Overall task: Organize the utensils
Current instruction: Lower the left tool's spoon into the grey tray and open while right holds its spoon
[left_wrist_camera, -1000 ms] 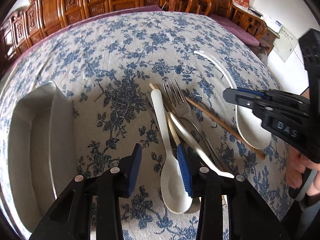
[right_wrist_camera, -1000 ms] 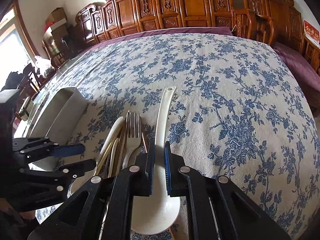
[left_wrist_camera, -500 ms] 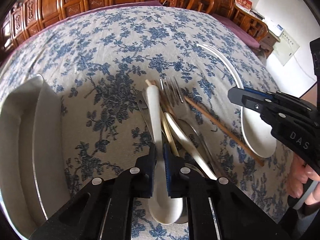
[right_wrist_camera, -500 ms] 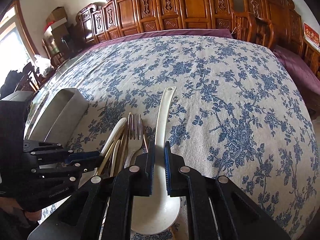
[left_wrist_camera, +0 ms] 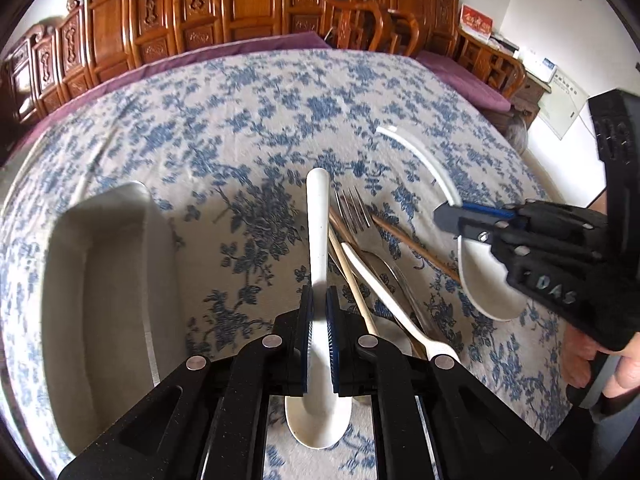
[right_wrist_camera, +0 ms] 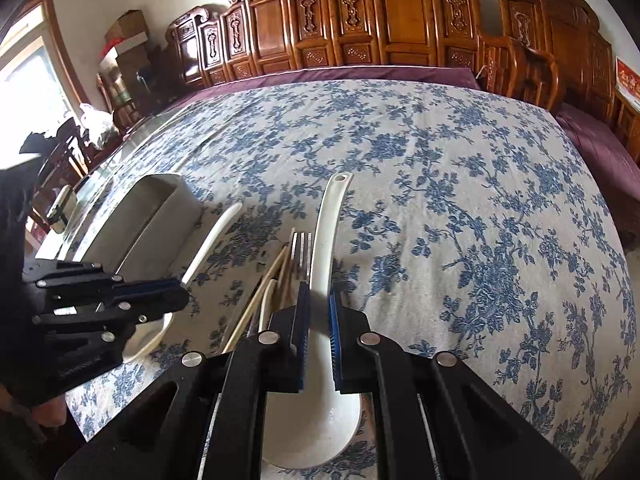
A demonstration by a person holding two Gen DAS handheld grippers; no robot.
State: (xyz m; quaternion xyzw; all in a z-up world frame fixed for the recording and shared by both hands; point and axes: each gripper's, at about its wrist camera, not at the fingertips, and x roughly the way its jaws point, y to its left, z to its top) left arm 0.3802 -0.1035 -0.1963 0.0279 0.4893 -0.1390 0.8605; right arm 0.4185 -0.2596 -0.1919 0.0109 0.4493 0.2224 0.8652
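My left gripper (left_wrist_camera: pixel 319 300) is shut on a white ceramic spoon (left_wrist_camera: pixel 318 232) and holds it lifted, handle pointing away; it shows in the right wrist view (right_wrist_camera: pixel 176 294) too. My right gripper (right_wrist_camera: pixel 319 308) is shut on the big white ladle (right_wrist_camera: pixel 330 240), seen in the left wrist view (left_wrist_camera: pixel 448 216) over the ladle (left_wrist_camera: pixel 424 164). Below lies a pile: a metal fork (left_wrist_camera: pixel 354 212), chopsticks (left_wrist_camera: pixel 416 248), a thin white spoon (left_wrist_camera: pixel 384 296) and metal spoons. The grey oblong tray (left_wrist_camera: pixel 100 280) lies at the left.
The blue-flowered tablecloth (right_wrist_camera: pixel 460 200) covers a large table. Carved wooden chairs (right_wrist_camera: pixel 400 20) stand along the far edge. The tray also shows in the right wrist view (right_wrist_camera: pixel 160 208), left of the pile.
My left gripper closed on the white spoon and lifted it off the pile. The right gripper stayed shut on the ladle and rose slightly.
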